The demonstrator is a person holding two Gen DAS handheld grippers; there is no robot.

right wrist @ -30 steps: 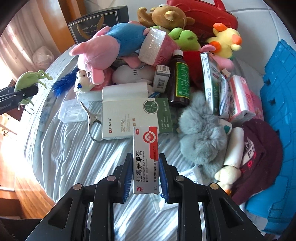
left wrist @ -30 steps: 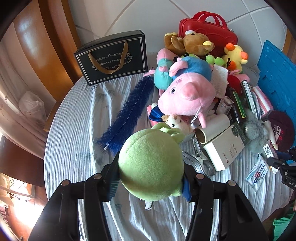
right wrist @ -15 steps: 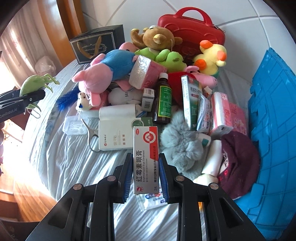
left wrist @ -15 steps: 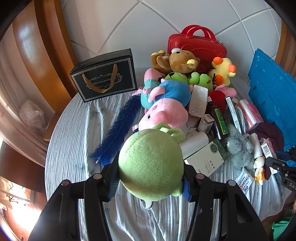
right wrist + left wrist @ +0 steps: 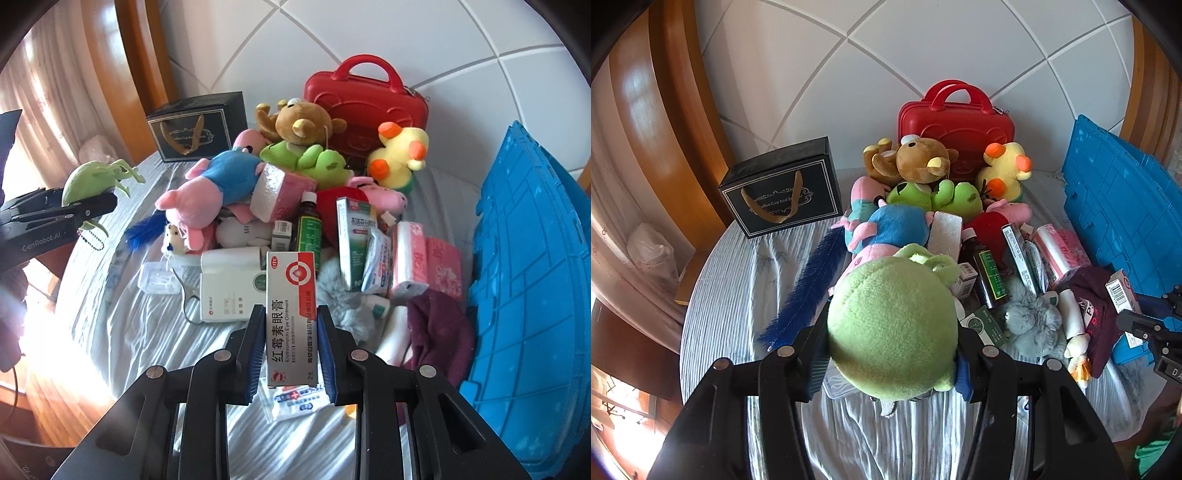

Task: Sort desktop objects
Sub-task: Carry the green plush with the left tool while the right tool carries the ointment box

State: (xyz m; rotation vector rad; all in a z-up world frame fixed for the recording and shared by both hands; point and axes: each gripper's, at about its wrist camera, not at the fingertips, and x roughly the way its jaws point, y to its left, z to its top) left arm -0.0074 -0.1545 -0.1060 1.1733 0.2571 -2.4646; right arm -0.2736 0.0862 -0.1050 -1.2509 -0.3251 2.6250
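My left gripper (image 5: 892, 350) is shut on a round green plush toy (image 5: 892, 325), which fills the gap between its blue pads and hangs above the table. That same toy (image 5: 92, 177) and the left gripper (image 5: 59, 214) show at the left edge of the right wrist view. My right gripper (image 5: 291, 347) is shut on a white and red eye ointment box (image 5: 291, 314), held upright above the clutter. The box (image 5: 1121, 291) also shows at the right edge of the left wrist view.
A striped cloth covers the round table (image 5: 738, 295). A pile of plush toys (image 5: 295, 122), medicine boxes (image 5: 356, 236), a dark bottle (image 5: 308, 229) and tissue packs (image 5: 424, 266) lies ahead. A red case (image 5: 365, 96) and black gift bag (image 5: 195, 129) stand behind; a blue crate (image 5: 535, 277) is at right.
Both grippers have risen with their loads, so the pile looks smaller and lower, and more of the tiled wall shows. The grips are unchanged.
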